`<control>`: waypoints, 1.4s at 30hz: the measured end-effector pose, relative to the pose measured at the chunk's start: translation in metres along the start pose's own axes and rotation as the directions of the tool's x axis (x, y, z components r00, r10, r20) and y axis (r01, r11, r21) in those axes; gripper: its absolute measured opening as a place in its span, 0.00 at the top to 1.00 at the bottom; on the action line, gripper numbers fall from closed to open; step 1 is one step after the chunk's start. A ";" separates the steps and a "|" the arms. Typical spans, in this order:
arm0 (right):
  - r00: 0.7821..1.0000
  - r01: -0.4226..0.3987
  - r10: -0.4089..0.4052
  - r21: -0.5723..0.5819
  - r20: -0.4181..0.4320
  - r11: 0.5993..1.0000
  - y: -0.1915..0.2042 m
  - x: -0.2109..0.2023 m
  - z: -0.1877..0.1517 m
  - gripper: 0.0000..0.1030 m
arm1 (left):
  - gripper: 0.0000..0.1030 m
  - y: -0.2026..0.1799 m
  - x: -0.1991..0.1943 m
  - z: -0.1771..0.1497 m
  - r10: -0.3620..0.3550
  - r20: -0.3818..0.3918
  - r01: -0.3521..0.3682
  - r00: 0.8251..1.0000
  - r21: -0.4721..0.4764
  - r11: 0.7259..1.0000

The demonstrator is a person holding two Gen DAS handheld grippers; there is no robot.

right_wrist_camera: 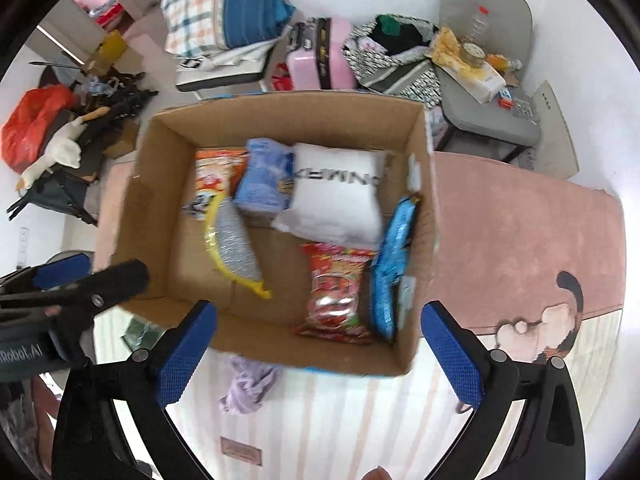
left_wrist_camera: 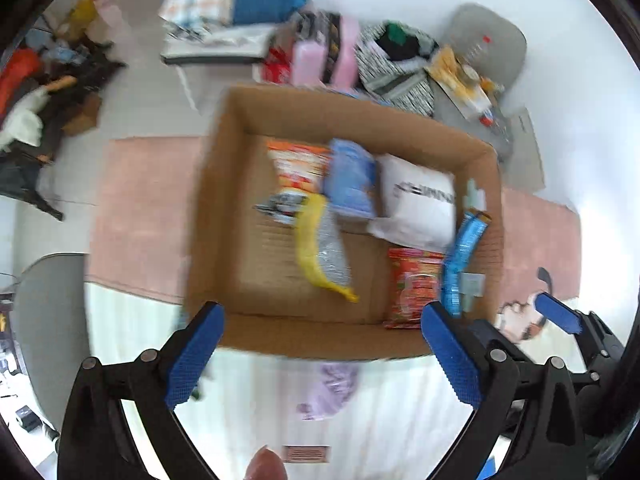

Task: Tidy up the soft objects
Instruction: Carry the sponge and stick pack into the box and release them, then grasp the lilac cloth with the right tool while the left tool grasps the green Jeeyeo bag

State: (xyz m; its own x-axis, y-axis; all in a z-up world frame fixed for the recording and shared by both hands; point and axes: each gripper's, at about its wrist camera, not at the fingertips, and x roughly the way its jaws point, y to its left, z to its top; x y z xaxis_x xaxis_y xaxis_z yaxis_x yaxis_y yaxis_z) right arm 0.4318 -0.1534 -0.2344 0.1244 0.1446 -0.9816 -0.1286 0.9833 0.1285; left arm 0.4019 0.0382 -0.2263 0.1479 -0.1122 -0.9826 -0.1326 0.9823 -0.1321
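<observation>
Surroundings: open cardboard box (right_wrist_camera: 160,200) sits on a striped bedsheet (right_wrist_camera: 340,420), partly over a pink blanket (right_wrist_camera: 520,220). Behind the box: pink suitcase (right_wrist_camera: 320,56), patterned bag (right_wrist_camera: 392,60), grey chair (right_wrist_camera: 488,92) w/ bottles and clutter, plaid bedding (right_wrist_camera: 192,8). Left bkgd: red bag (right_wrist_camera: 32,120) and white plush goose (right_wrist_camera: 60,148).

Box contents, far wall L to R: orange snack pack (right_wrist_camera: 218,168), blue towel (right_wrist_camera: 266,176), white pillow (right_wrist_camera: 340,200) w/ black lettering. Nearer: yellow-edged silver scrubber pack (right_wrist_camera: 232,244) lying on the box floor, red snack bag (right_wrist_camera: 336,292), blue packet (right_wrist_camera: 392,268) leaning on the right wall.

Outside the box: crumpled lilac cloth (right_wrist_camera: 250,384) on the sheet, just beside the near box wall, between the two fingers in both wrist views.

Obstruction: near box wall stands between grippers and contents.

Left gripper (left_wrist_camera: 324,356): fingers wide apart, nothing between the pads, no contact seen; hovers above the near box edge. Left view is motion-blurred.

Right gripper (right_wrist_camera: 318,354): fingers wide apart, holds nothing, no contact seen; positioned over the near edge, lilac cloth below it. Left gripper's fingers appear at the left edge of right view, beside the box corner.
</observation>
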 end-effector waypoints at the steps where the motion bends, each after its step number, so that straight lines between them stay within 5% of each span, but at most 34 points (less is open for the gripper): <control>1: 1.000 -0.011 0.011 0.001 0.009 1.000 0.006 -0.004 -0.007 0.00 | 0.02 0.009 -0.008 -0.008 0.028 0.027 -0.028 0.999 -0.005 1.000; 5: 0.998 -0.064 0.064 -0.004 0.015 0.998 0.035 -0.008 -0.039 0.00 | 0.02 0.059 -0.026 -0.047 0.115 0.088 -0.110 0.989 -0.060 0.992; 9: 0.997 -0.070 0.070 -0.003 -0.017 0.998 0.060 0.009 -0.075 0.00 | 0.02 0.102 -0.006 -0.073 0.201 0.047 -0.199 0.978 -0.037 0.979; 16: 0.987 -0.084 0.097 0.098 -0.130 0.992 0.086 0.087 -0.121 0.00 | 0.02 0.138 0.084 -0.084 0.241 -0.100 -0.226 0.965 0.141 0.964; 20: 0.987 -0.017 0.034 0.111 -0.159 0.994 0.095 0.127 -0.122 0.00 | 0.02 0.130 0.136 -0.083 0.264 -0.154 -0.221 0.952 0.251 0.942; 23: 0.983 0.047 -0.028 0.105 -0.181 0.993 0.099 0.152 -0.121 0.02 | 0.03 0.128 0.162 -0.079 0.240 -0.175 -0.188 0.955 0.272 0.944; 24: 0.979 0.074 -0.054 0.098 -0.196 0.992 0.100 0.163 -0.121 0.04 | 0.11 0.128 0.168 -0.078 0.231 -0.179 -0.177 0.956 0.274 0.945; 26: 0.972 0.097 -0.074 0.098 -0.222 0.990 0.100 0.175 -0.124 0.37 | 0.39 0.129 0.178 -0.077 0.208 -0.197 -0.152 0.958 0.264 0.952; 28: 0.962 0.111 -0.082 0.097 -0.261 0.989 0.099 0.186 -0.131 0.55 | 0.54 0.133 0.187 -0.079 0.157 -0.233 -0.102 0.960 0.231 0.968; 37: 0.949 0.077 -0.045 0.090 -0.312 0.993 0.096 0.172 -0.177 0.60 | 0.61 0.162 0.178 -0.136 0.069 -0.282 -0.054 0.957 0.061 0.997; 42: 0.938 0.064 -0.031 0.086 -0.344 0.994 0.097 0.183 -0.194 0.53 | 0.56 0.167 0.187 -0.161 0.050 -0.298 -0.046 0.953 0.018 0.999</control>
State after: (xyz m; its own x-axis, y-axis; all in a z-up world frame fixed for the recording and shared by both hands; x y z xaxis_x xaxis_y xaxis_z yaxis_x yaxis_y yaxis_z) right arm 0.2509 -0.0525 -0.4285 -0.2180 0.0674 -0.9736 -0.0358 0.9964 0.0769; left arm 0.2493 0.1575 -0.4533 -0.1573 -0.1028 -0.9822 -0.1213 0.9890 -0.0841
